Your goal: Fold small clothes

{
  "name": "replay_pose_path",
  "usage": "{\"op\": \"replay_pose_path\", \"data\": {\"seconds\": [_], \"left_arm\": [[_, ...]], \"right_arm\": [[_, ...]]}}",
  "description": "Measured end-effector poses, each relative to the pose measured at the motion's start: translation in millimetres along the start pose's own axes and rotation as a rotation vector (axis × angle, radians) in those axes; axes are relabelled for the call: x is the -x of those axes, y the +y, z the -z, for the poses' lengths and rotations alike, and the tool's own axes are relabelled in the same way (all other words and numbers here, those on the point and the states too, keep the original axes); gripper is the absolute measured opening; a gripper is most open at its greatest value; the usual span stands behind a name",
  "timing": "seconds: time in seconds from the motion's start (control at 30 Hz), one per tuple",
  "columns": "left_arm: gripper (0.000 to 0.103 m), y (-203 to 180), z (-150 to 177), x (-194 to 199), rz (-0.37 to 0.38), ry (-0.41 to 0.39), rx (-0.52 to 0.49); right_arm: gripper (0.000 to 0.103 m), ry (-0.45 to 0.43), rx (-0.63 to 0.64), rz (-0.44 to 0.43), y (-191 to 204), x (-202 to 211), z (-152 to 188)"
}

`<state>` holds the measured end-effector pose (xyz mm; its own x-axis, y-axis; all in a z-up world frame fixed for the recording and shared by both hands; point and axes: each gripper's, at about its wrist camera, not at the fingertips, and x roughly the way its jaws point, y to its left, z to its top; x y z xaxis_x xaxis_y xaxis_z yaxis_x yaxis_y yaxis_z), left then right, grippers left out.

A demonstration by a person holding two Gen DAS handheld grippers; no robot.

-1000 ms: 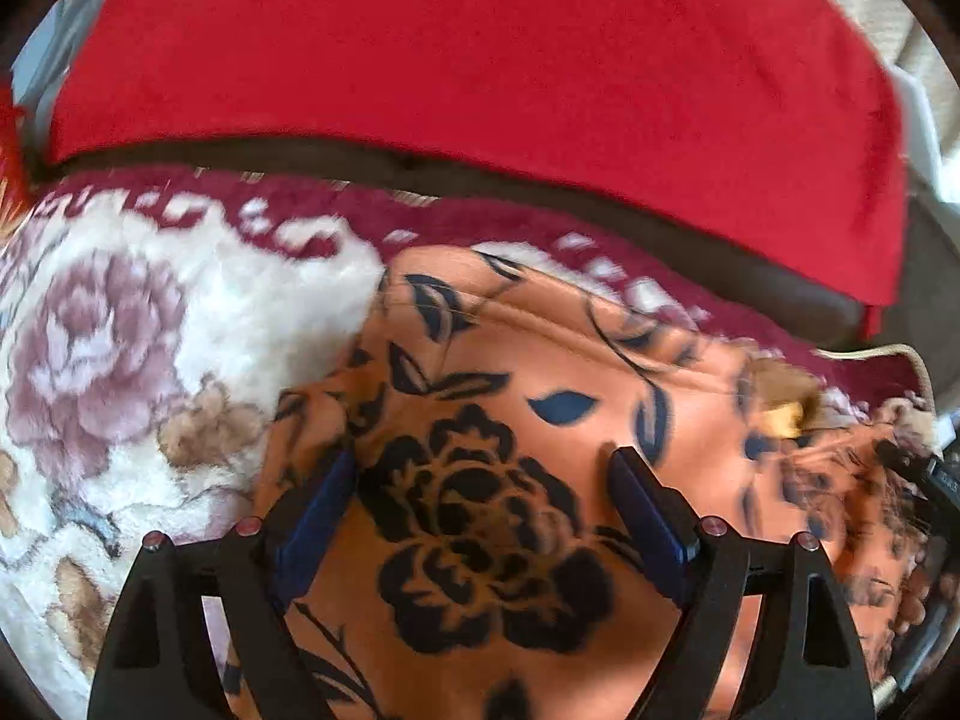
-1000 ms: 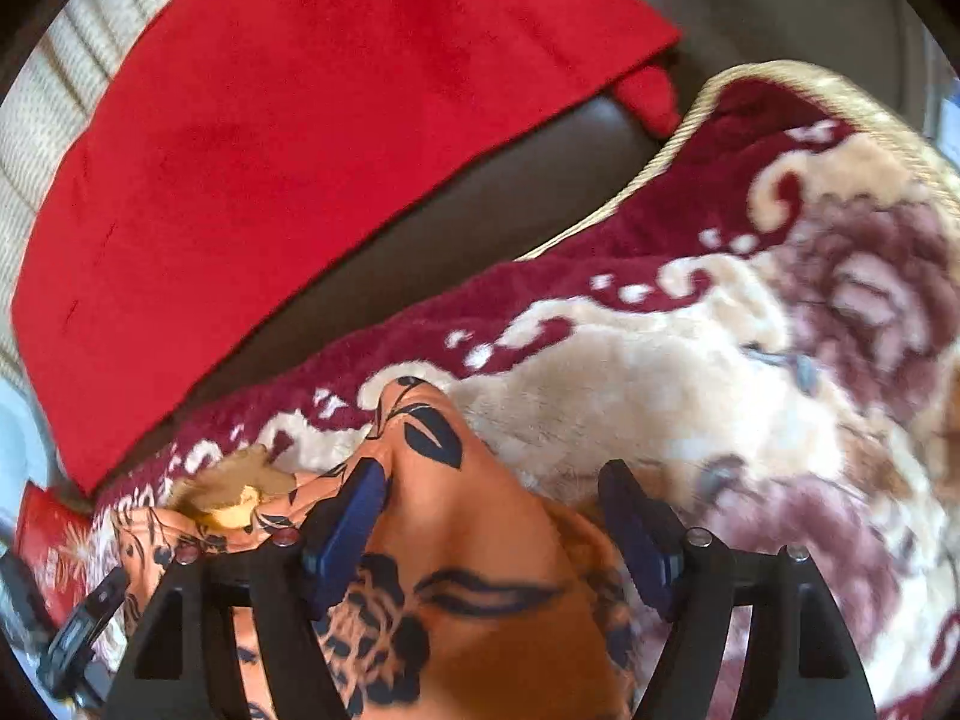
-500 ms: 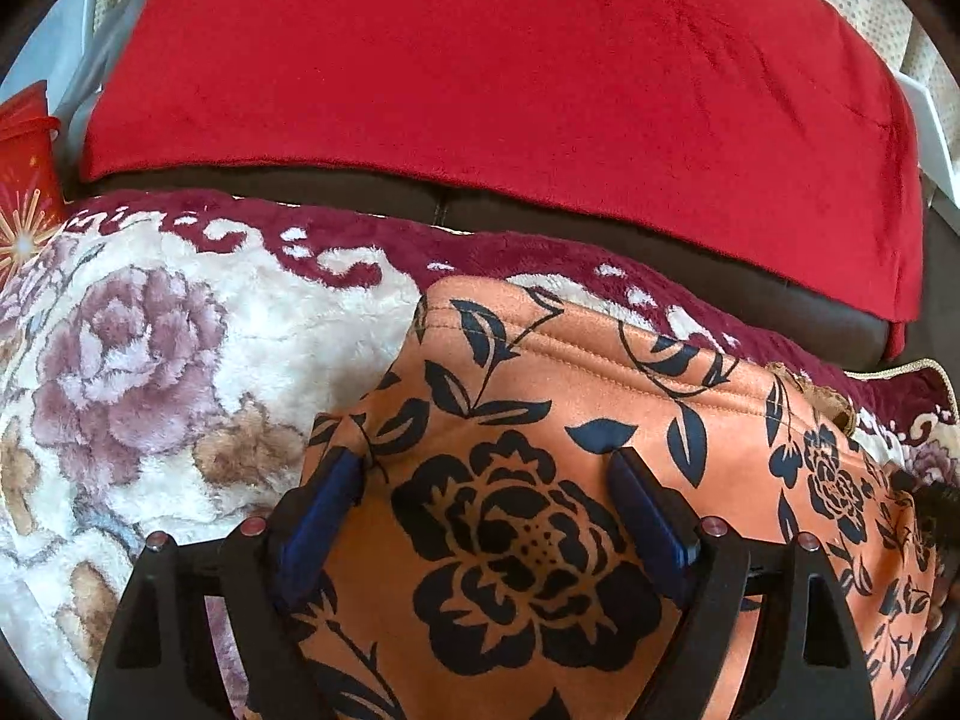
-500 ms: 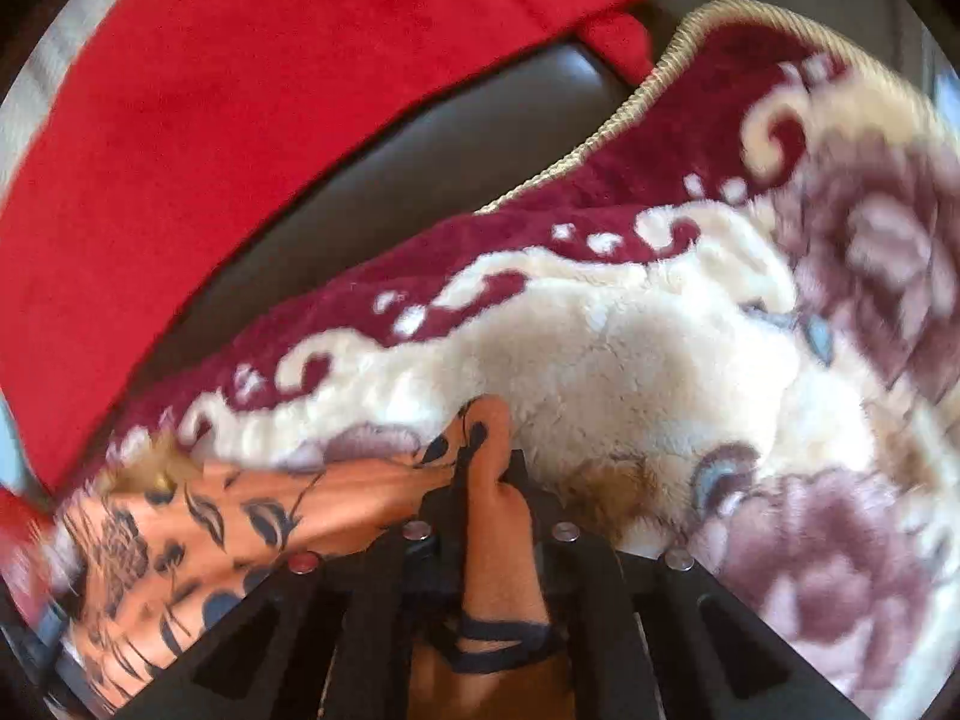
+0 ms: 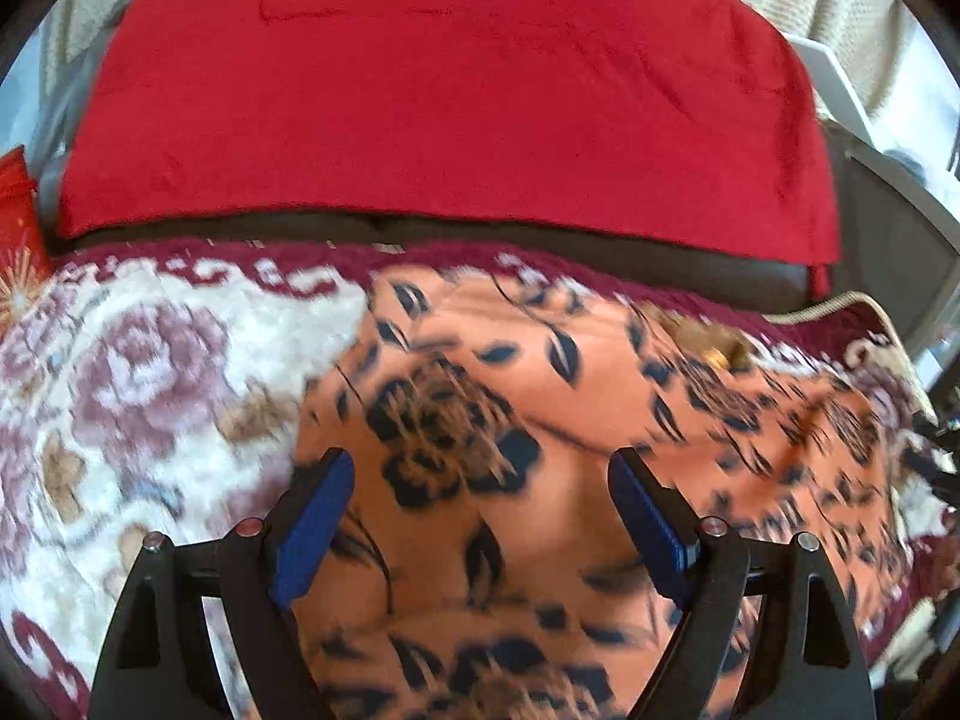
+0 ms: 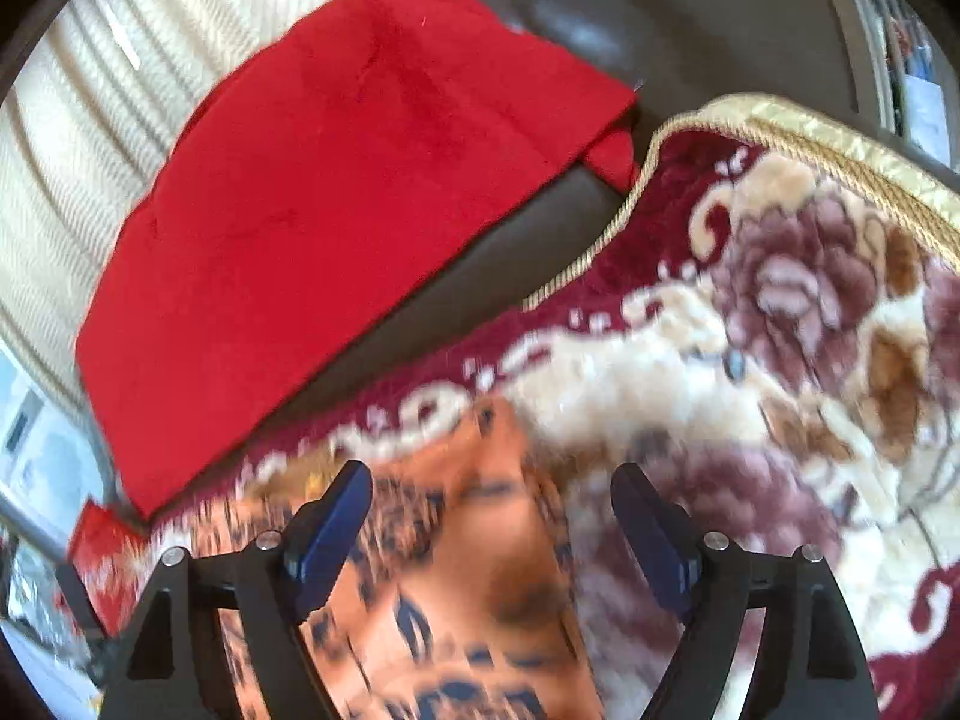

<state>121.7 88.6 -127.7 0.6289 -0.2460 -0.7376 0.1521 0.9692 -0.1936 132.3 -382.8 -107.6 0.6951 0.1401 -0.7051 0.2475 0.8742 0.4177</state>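
**A:** Left wrist view first: what do you have in front of you?

**B:** My left tool (image 5: 480,531) hangs over the orange garment of soft printed cloth with dark blue flowers (image 5: 540,420). Its two blue pads stand wide apart and nothing is pinched between them; the cloth lies below the gap. The garment is spread on the plush cream and maroon blanket with rose patterns (image 5: 138,396), which covers a dark brown sofa seat (image 5: 690,258). A bright red fleece throw (image 5: 450,102) drapes the backrest behind.

**A:** And the other side?

**B:** My right tool (image 6: 492,534) has its jaws opening. A narrow end of the same garment runs up between the pads, but they are not pressing on it. The picture is smeared there, so I cannot read the hem well.

**A:** How do you expect the cloth to handle?

**B:** I judge it light, thin and limp. It should drape and fold wherever I lift it, and it may cling a little to the blanket's pile. A grip in the middle of a panel would only bunch it up.

**A:** So where do you take hold?

**B:** At the edges. I would pinch the far corner by the maroon border with one tool and a matching corner with the other, then keep the span taut.
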Motion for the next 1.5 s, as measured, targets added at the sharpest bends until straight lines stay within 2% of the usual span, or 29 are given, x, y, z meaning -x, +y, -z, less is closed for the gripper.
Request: {"op": "replay_pose_path", "data": {"seconds": [0.03,0.1,0.17,0.23,0.3,0.33,0.37,0.43,0.47,0.53,0.6,0.7,0.77,0.8,0.83,0.93,1.0,1.07,1.1,1.13,1.17,1.2,1.27,1.3,1.37,1.4,1.5], "left_arm": [[0.087,-1,5,1,0.013,0.020,-0.001],[0.087,-2,12,2,-0.014,0.054,-0.005],[0.087,7,13,9,-0.042,0.045,0.022],[0.087,21,12,16,-0.092,0.020,0.056],[0.087,43,9,20,-0.181,0.000,0.108],[0.087,55,9,19,-0.189,0.004,0.145],[0.087,64,9,18,-0.179,0.021,0.172],[0.087,79,10,6,-0.076,0.111,0.221],[0.087,82,11,2,-0.011,0.153,0.235],[0.087,93,11,0,0.088,0.185,0.304],[0.087,105,8,6,0.110,0.176,0.337],[0.091,128,5,15,0.074,0.139,0.399],[0.091,134,7,11,0.112,0.165,0.432],[0.091,135,8,7,0.135,0.185,0.439],[0.091,135,10,2,0.145,0.219,0.439],[0.091,134,9,-8,0.135,0.249,0.430],[0.091,127,9,-13,0.179,0.271,0.422],[0.091,121,9,-13,0.236,0.258,0.420],[0.091,118,8,-10,0.253,0.241,0.407],[0.091,113,6,-9,0.254,0.225,0.380],[0.091,109,5,-10,0.241,0.220,0.361],[0.090,107,4,-11,0.225,0.218,0.346],[0.057,104,4,-19,0.219,0.228,0.344],[0.029,103,5,-23,0.212,0.246,0.346],[0.023,102,7,-23,0.185,0.230,0.336],[0.017,101,6,-20,0.183,0.217,0.332],[0.013,99,3,9,0.220,0.121,0.322]], "right_arm": [[0.083,0.028,0.006,0.016,-5,-3,8],[0.081,0.054,0.011,0.043,-9,-10,18],[0.069,0.083,0.013,0.009,-9,-21,22],[0.036,0.138,0.050,0.017,-4,-34,27],[0.031,0.143,0.092,0.062,5,-39,34],[0.017,0.128,0.122,0.074,11,-36,36],[0.009,0.110,0.145,0.081,17,-31,37],[0.007,0.053,0.172,0.081,24,-17,37],[0.007,0.032,0.181,0.080,26,-11,37],[0.007,0.022,0.179,0.084,26,-9,36],[0.007,0.043,0.151,0.088,20,-13,36],[0.007,0.096,0.118,0.075,15,-27,35],[0.007,0.119,0.092,0.054,11,-32,36],[0.011,0.136,0.070,0.035,8,-34,35],[0.011,0.147,0.042,0.019,5,-36,34],[0.013,0.161,-0.014,-0.022,-1,-35,31],[0.017,0.171,-0.040,-0.044,-4,-34,30],[0.029,0.175,-0.048,-0.054,-4,-34,30],[0.039,0.174,-0.050,-0.055,-3,-33,30],[0.064,0.172,-0.052,-0.060,-3,-33,30],[0.076,0.166,-0.055,-0.069,-3,-32,30],[0.079,0.161,-0.054,-0.074,-3,-32,30],[0.079,0.166,-0.047,-0.089,0,-36,32],[0.077,0.169,-0.038,-0.089,2,-39,33],[0.057,0.173,0.032,-0.038,13,-46,39],[0.039,0.169,0.060,-0.023,17,-47,41],[0.015,0.077,0.164,0.047,36,-30,42]]}}
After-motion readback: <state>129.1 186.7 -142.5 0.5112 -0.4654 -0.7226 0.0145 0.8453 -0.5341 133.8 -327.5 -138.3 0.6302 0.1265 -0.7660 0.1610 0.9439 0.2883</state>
